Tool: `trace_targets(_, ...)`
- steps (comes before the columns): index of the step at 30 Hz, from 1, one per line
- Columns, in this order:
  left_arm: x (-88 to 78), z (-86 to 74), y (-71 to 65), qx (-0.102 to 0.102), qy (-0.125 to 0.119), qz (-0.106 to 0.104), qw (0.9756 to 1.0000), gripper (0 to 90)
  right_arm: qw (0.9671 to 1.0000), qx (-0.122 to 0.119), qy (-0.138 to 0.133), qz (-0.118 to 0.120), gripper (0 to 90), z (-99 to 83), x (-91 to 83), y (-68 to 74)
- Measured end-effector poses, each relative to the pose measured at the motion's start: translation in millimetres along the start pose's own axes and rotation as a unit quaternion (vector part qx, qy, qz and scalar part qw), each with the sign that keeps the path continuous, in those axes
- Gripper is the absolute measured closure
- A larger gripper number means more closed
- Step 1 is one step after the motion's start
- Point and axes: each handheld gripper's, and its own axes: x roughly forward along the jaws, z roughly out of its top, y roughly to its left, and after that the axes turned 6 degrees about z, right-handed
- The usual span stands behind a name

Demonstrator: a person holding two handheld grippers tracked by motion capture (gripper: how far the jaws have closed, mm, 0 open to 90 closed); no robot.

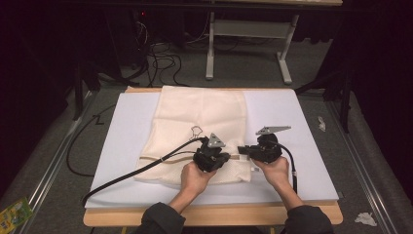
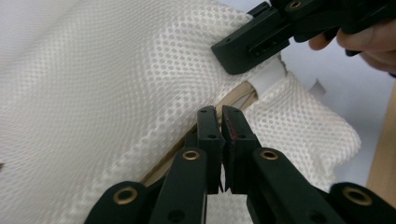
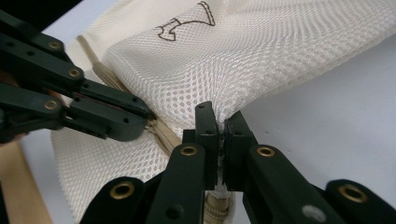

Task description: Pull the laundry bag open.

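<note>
Your mesh bag (image 1: 197, 131) lies flat at frame centre on the white board (image 1: 302, 146). The right gripper (image 1: 243, 151) clamps its edge to anchor it; the left gripper (image 1: 229, 157) is clenched at the zipper (image 2: 233, 99), probably on its pull.

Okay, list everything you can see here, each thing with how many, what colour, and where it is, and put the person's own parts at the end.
Mesh bag: one, cream, lying flat across the middle of the table, a small dark printed outline on it.
Zipper: one, tan, running across the bag near its near end.
Sheet: one, pale lavender-white, covering the tabletop under the bag.
Table: one, light wood edge showing at the near side.
Table frame: one, white, on the floor beyond the table.
Cables: several, black, on the grey floor at the back.
Packet: one, green and yellow, floor at lower left.
Crumpled scraps: two, white, floor at right.
Left tongs: black, shut at the zipper.
Right tongs: black, shut on the mesh bag's edge.
</note>
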Motion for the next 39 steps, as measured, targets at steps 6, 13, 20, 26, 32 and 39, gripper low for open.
trace_targets(6, -3.0, -3.0, 4.1, -0.003, -0.001, 0.0, 1.0, 87.3, 1.0, 0.004, 0.001, -0.002, 88.9, -0.6, -0.4, -1.1)
trace_targets(13, -4.3, -3.6, 5.0, -0.003, 0.0, 0.002, 1.0, 87.3, 1.0, 0.005, 0.001, -0.002, 88.9, -0.3, 0.0, -1.4)
trace_targets(20, -5.8, -6.8, 8.5, -0.008, 0.0, 0.004, 1.0, 87.3, 1.0, 0.008, 0.001, -0.005, 88.9, -1.5, 0.2, -4.9)
trace_targets(26, -6.8, -7.8, 9.4, -0.009, -0.002, 0.003, 1.0, 87.3, 1.0, 0.009, 0.0, -0.004, 89.0, -1.3, -0.3, -4.5)
trace_targets(32, -7.8, -11.9, 12.1, -0.019, -0.006, 0.003, 0.9998, 87.3, 0.9999, 0.01, 0.001, -0.009, 89.0, -1.8, -0.6, -6.7)
trace_targets(39, -12.1, -14.4, 16.8, -0.021, -0.008, 0.007, 0.9997, 87.3, 0.9999, 0.011, 0.001, -0.012, 88.9, -1.7, -0.4, -7.1)
